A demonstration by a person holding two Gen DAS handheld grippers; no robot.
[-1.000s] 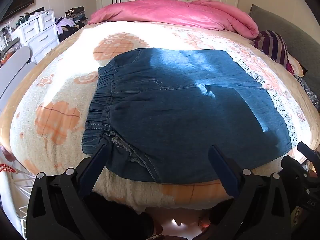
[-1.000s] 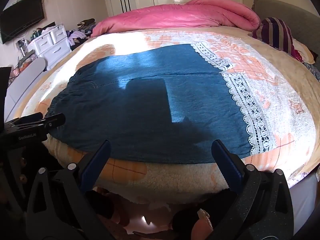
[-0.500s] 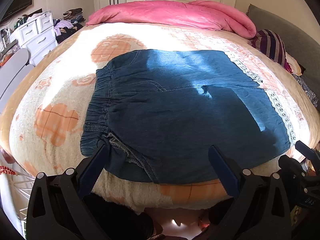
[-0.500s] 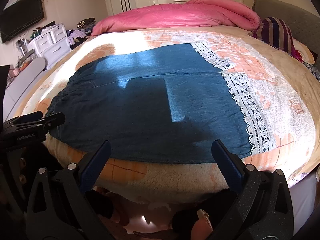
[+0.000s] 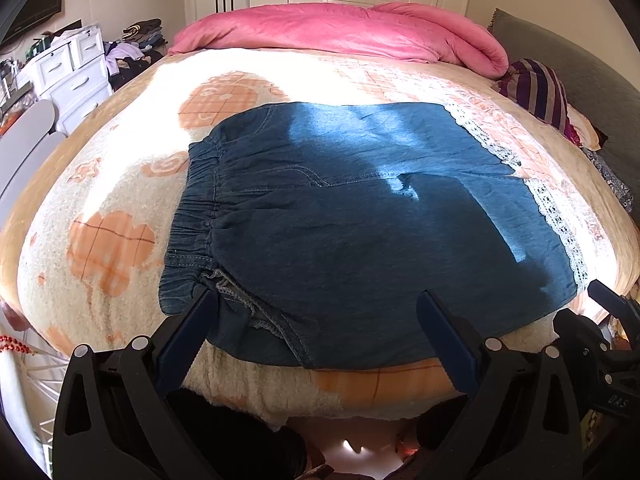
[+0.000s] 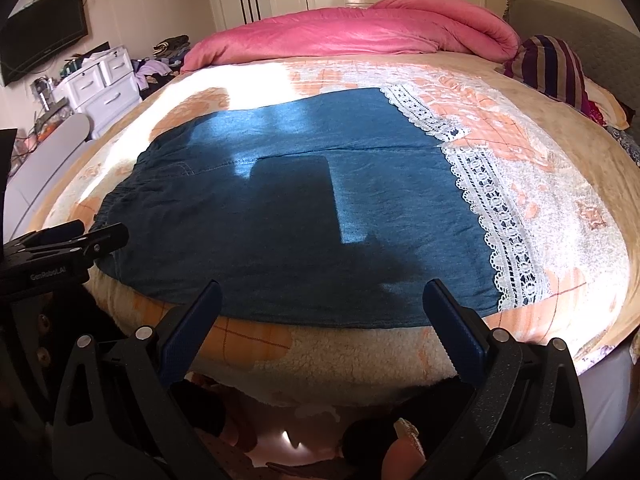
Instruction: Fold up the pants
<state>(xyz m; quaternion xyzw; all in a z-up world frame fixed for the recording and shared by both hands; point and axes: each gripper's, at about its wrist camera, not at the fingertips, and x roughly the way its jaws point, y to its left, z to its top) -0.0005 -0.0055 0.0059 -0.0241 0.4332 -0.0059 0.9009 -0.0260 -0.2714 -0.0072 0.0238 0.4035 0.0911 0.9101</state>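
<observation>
The left gripper (image 5: 316, 320) is held with jaws spread wide and empty at six o'clock, over the waistband corner of the pants (image 5: 360, 232), presumably for a grasp there. The denim is laid flat on the bed (image 5: 112, 184). The right gripper (image 6: 320, 312), likewise released, is poised at the near hem edge.

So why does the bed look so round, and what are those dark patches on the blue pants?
Left wrist view: the fisheye lens bulges the bed; sunlight washes out the blanket's far part, and a dark shadow covers the near half of the denim pants. Right wrist view: same bulge, with a blocky shadow mid-pants, sharp-edged from strong light.
</observation>
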